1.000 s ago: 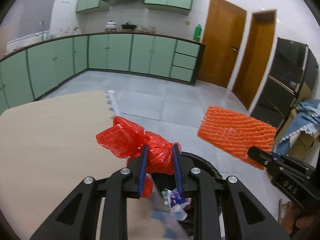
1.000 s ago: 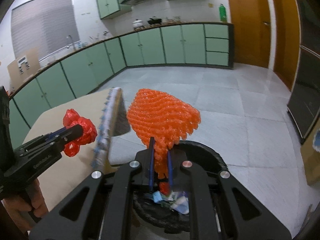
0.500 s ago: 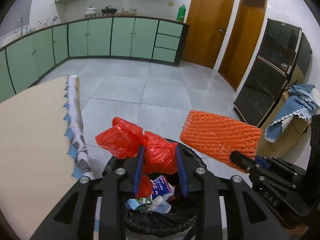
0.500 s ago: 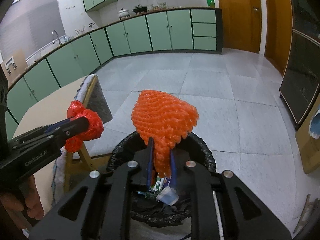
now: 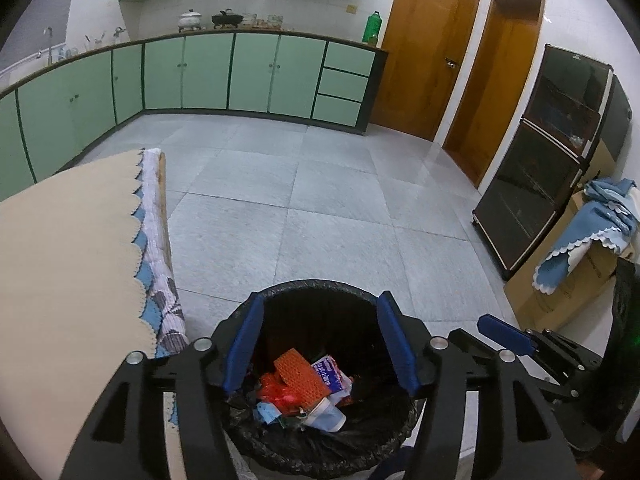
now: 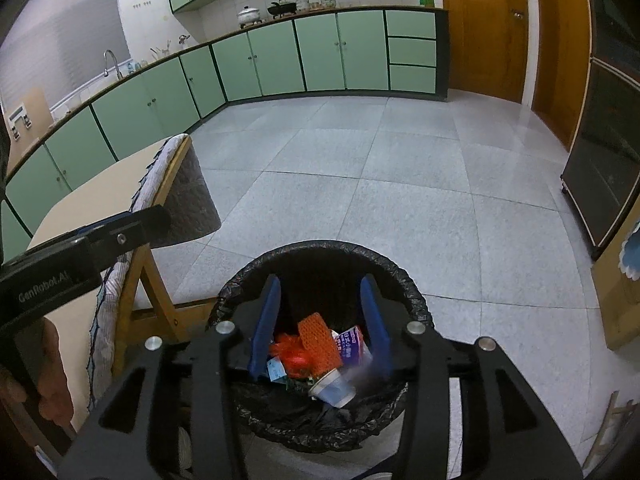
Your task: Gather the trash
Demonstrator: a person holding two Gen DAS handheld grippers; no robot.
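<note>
Both claws hang over the bin (image 5: 320, 446), which is lined with a black bag whose crinkled rim folds over the edge. The left claw (image 5: 320, 340) has just been opening; its 2 blue pads stand wide apart with nothing between them. The right claw (image 6: 320, 322) has also just been opening, its blue pads moderately apart and bare.

Down in the bin lies the orange foam net (image 6: 318, 340), a flat piece of open mesh, tilted against the red plastic bag (image 6: 290, 354), which is crumpled and glossy. Beside them sit a printed white carton (image 6: 352, 346) and a pale cup (image 6: 334, 390) on its side.

Left of the bin stands the counter (image 5: 60, 260), under a beige cloth with a scalloped blue edge. Beyond stretches grey tiled floor (image 5: 340, 208), then green cabinets (image 5: 240, 76) and 2 wooden doors (image 5: 424, 60).
</note>
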